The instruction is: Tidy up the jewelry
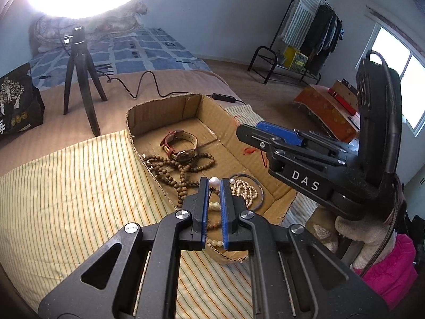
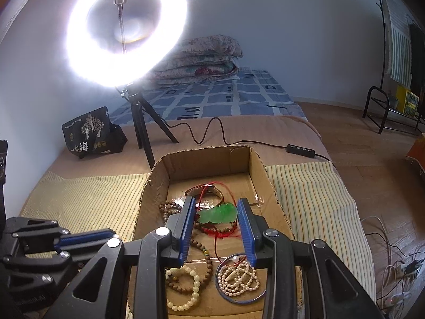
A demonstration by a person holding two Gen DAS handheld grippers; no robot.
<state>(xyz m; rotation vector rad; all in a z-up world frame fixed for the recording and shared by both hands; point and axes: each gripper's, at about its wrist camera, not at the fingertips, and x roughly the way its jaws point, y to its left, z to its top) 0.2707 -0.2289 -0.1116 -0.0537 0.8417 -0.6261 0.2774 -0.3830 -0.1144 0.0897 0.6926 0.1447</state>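
The green pendant (image 2: 218,213) hangs between the two blue pads of the right gripper (image 2: 217,228), on a red cord (image 2: 221,235). The pads are held apart about as wide as the pendant and seem to pinch it at its sides, so it can be carried without slipping. It hangs over the middle of the cardboard box (image 2: 268,183), probably so it can be set down there with the other pieces.

Just under that gripper, nearer to the camera, lie a white bead bracelet (image 2: 183,288), a brown bead bracelet (image 2: 204,268) and a pile of pearls (image 2: 239,279) inside a blue ring (image 2: 240,299). Farther out, past the pads, a watch (image 2: 209,190) peeks from behind the pendant.

The left gripper (image 1: 213,207) is squeezed nearly shut. A single white pearl (image 1: 214,181) sits right at its tips; I cannot tell if it is held or just lies behind them. Beyond those tips are long brown beads (image 1: 170,168) and two watches (image 1: 180,146). To its right, the right gripper's fingers (image 1: 281,134) reach over the box.

The box sits on a striped cloth (image 1: 79,180), with a ring light (image 2: 127,29) far behind it to make everything bright.
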